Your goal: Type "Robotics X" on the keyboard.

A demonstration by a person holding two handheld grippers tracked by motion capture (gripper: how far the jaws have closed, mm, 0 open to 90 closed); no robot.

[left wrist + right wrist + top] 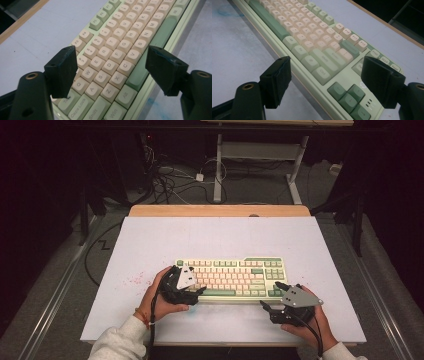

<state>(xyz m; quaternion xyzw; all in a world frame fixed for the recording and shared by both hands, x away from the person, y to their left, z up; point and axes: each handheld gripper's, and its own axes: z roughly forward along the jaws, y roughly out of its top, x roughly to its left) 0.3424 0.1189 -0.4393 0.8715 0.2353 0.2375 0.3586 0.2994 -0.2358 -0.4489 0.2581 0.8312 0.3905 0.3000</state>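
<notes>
Both grippers spread beside the pale green and cream plastic keyboard (pixel 232 278)

Left gripper (pixel 199 291) and right gripper (pixel 271 296) gape, holding nothing — keyboard looks rigid, light; grip its 2 short ends.

In the high view the left tool (pixel 192 292) covers the keyboard's (pixel 235 275) near left corner, and the key legends are too small to read. The person's sleeves (pixel 117 342) are cut off by the near edge.

White tabletop (pixel 150 240) w/ red specks (pixel 134 281), floor cables (pixel 167 177) — desk frame (pixel 260 155) behind
</notes>
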